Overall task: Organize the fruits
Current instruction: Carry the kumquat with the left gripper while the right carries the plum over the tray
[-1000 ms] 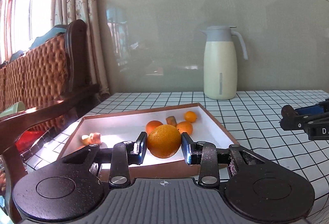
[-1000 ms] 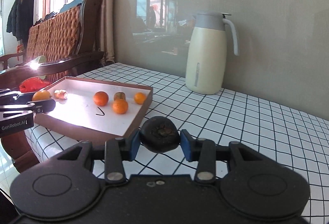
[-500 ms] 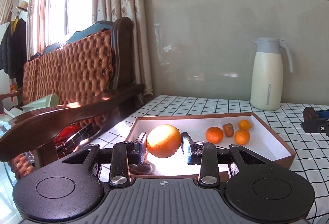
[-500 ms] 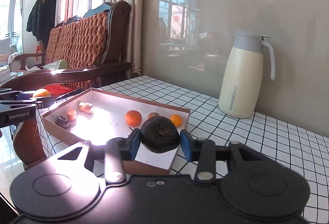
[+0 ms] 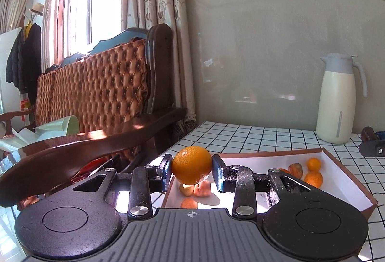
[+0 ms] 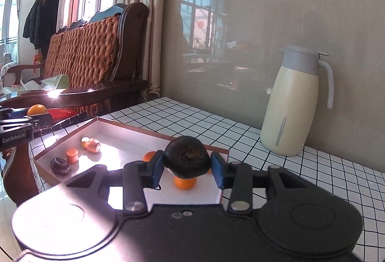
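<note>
My left gripper [image 5: 191, 172] is shut on a large orange [image 5: 191, 164] and holds it above the left end of the brown-rimmed white tray [image 5: 349, 180]. My right gripper [image 6: 187, 165] is shut on a dark, wrinkled round fruit [image 6: 187, 159] and holds it above the tray's near right part [image 6: 134, 128]. In the tray lie small oranges [image 5: 312, 179], a brownish fruit [image 5: 295, 169], pale peach-coloured pieces [image 5: 201, 189], an orange piece [image 6: 72, 155] and a dark round fruit [image 6: 60, 165]. The left gripper with its orange [image 6: 36, 109] shows at the far left of the right wrist view.
A cream thermos jug [image 5: 336, 98] stands at the back of the checked tablecloth [image 5: 240, 134] against the grey wall. A wooden chair with a quilted brown cushion [image 5: 96, 93] stands close beside the table's left edge.
Both grippers have shifted left along the tray, each still holding its fruit. The left one now hangs over the tray's left end; the right one has come over the tray.
</note>
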### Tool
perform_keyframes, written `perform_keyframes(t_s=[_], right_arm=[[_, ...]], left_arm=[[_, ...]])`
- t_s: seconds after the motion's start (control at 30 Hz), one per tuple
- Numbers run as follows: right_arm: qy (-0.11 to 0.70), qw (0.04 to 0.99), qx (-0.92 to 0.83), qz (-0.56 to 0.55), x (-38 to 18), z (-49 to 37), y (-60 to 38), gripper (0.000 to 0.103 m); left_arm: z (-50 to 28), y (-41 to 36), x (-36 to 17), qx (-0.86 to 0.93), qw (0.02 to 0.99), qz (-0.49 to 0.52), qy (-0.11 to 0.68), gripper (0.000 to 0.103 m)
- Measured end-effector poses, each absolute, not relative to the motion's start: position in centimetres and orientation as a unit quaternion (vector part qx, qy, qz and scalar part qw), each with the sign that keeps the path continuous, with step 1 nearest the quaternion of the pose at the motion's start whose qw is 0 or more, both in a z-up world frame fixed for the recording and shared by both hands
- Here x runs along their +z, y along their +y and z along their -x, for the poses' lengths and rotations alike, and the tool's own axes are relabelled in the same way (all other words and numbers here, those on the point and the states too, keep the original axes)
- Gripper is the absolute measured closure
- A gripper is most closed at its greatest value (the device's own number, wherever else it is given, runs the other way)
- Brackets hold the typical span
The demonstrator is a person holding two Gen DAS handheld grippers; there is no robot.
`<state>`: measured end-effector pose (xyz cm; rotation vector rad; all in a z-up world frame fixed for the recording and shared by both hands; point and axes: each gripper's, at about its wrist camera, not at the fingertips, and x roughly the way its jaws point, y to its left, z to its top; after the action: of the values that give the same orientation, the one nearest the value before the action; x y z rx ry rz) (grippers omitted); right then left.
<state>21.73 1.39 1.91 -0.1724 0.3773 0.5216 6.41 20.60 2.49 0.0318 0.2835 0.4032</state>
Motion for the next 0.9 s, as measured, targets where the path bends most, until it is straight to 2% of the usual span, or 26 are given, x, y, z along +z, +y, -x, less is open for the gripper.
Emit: perform_keyframes(t_s=[0.9], right_arm=[[0.200, 0.948, 0.237, 0.071, 1.2, -28.1, 2.7, 0.070]], left_arm=[[-14.7, 22.4, 1.2, 0.191, 0.965, 0.005, 0.177, 0.067]])
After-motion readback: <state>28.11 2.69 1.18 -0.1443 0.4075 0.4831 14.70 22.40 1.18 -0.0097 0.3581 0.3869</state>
